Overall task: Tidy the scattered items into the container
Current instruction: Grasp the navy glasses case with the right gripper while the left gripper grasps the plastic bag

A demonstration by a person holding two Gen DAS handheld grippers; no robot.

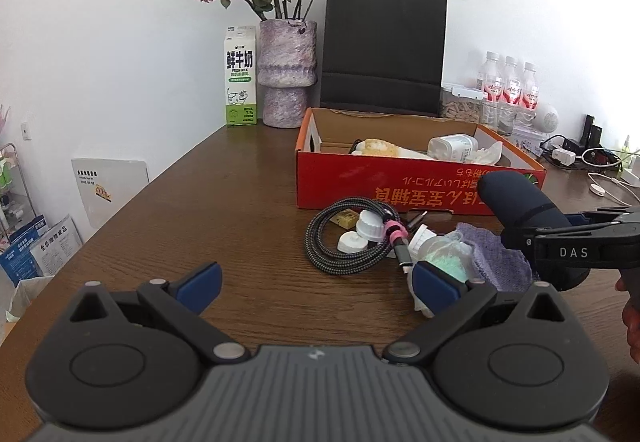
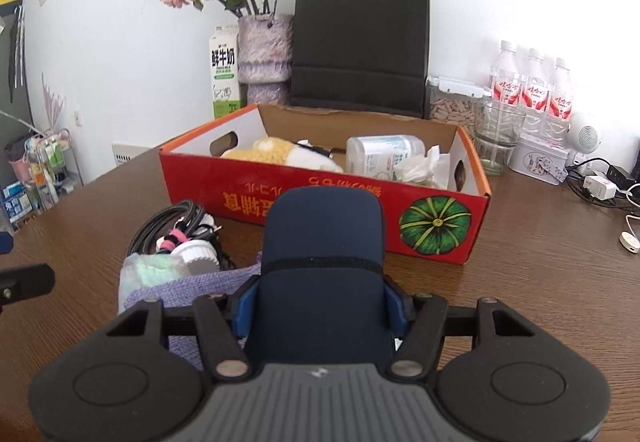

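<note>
- Two hand-held grippers work over a brown wooden surface (image 1: 160,226), in front of a red cardboard box (image 2: 304,197) printed with a green pumpkin.
- The right hand-held gripper (image 2: 320,306) is clamped on a dark navy case (image 2: 324,242); its blue pads (image 2: 245,306) press both sides, and the case's rounded end points toward the box.
- The left hand-held gripper (image 1: 316,282) stands wide open with nothing between its jaws; its right pad sits just in front of a clear bag of green powder (image 1: 444,258).
- Still on the surface, in a cluster near the box front: a coiled braided cable (image 1: 340,238), white bottle caps (image 1: 360,234), a small yellow block (image 1: 346,218) and a purple cloth (image 1: 496,258).
- Inside the box lie a yellow-and-white plush toy (image 2: 276,153), a white plastic bottle (image 2: 380,153) on its side and crumpled tissue (image 2: 420,165).
</note>
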